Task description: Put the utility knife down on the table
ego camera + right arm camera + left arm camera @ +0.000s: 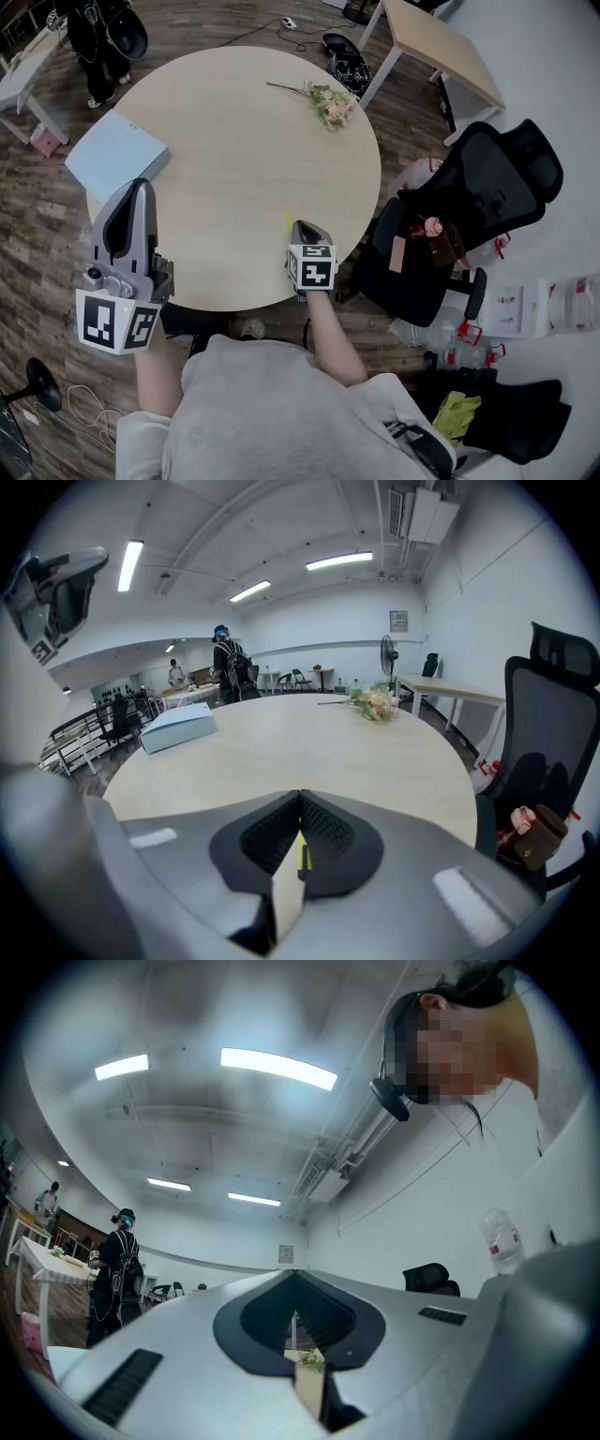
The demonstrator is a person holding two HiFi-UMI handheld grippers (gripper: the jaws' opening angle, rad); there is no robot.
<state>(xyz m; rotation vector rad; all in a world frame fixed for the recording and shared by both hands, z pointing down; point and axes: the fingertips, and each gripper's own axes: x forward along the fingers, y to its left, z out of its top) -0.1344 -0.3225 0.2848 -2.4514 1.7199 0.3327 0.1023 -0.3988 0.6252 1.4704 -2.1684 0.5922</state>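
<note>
The yellow utility knife (302, 856) was pinched in the jaws of the right gripper (300, 227), above the near edge of the round bench (234, 141). The left gripper (139, 187) was held near left, its jaws pressed together.

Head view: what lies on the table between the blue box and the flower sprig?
Nothing: the table between the blue box and the flower sprig is bare wood, as the head view shows; the right gripper view agrees.
</note>
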